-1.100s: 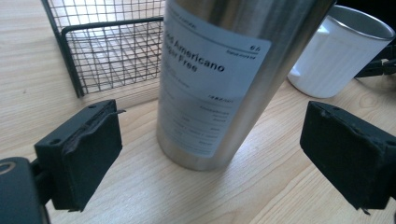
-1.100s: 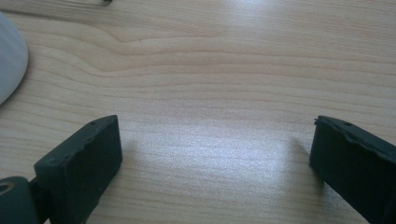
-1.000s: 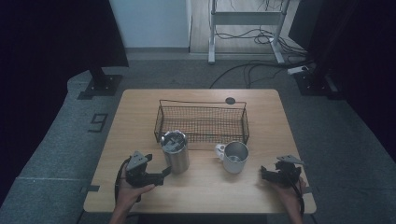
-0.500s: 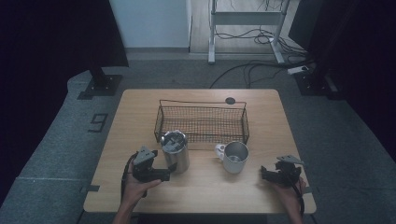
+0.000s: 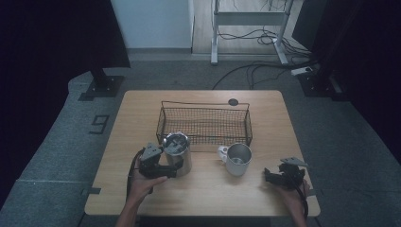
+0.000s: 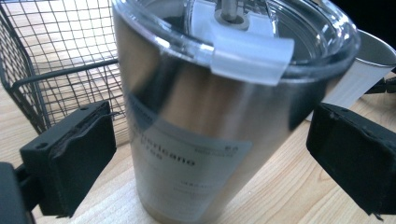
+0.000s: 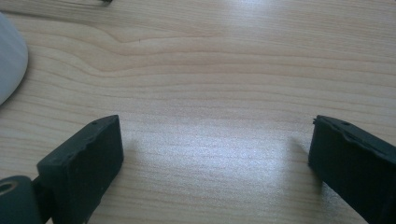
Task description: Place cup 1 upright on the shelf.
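A light wooden table (image 5: 142, 123) stands on grey carpet in a dim room; cables lie on the floor behind it, beside a metal frame and dark stands.

The left gripper (image 5: 176, 166) is held low at the near left of the table, pointing toward the right, the person's left hand (image 5: 144, 182) behind it. In the left gripper view its jaws stand either side of the steel tumbler (image 6: 205, 121), with a gap at each pad; they have just been opening, the tumbler between them but not pressed. The tumbler stands upright on the table, just in front of the wire basket (image 5: 204, 124), its clear lid on.

The right gripper (image 5: 270, 177) rests near the table's near right corner, pointing left, jaws spread apart over bare wood with nothing between them.

Count: one tumbler, one metal mug (image 5: 238, 159) with a white handle, well apart from the right gripper, one wire basket, two grippers.
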### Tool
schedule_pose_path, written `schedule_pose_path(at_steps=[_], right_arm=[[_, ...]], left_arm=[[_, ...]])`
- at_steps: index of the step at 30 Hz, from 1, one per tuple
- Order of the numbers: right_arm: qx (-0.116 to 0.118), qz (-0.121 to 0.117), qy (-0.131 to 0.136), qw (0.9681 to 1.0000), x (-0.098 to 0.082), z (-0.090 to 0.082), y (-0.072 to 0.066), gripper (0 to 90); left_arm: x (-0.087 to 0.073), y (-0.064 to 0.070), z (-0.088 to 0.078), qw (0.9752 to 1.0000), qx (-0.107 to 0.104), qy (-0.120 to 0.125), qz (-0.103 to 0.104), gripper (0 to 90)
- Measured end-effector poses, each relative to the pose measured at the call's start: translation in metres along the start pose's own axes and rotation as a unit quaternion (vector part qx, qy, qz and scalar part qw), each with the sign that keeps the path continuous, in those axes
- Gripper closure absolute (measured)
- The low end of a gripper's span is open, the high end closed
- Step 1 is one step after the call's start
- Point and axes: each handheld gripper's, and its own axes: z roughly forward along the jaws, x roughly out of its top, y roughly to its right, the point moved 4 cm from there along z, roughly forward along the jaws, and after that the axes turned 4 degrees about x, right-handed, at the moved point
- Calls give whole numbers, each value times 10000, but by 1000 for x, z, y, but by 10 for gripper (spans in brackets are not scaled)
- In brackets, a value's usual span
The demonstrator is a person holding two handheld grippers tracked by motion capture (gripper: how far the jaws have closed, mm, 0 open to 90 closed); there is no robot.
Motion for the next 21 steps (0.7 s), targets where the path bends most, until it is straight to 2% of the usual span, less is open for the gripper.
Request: schedule_pose_path(at_steps=[14,21], right_arm=[[-2,3,4,10000,0,0,0,31],[-4,2,4,10000,0,0,0,31]], left_arm=[[5,5,21,9995,274,-21,123,14],[4,4,22,9994,251,49,214,29]])
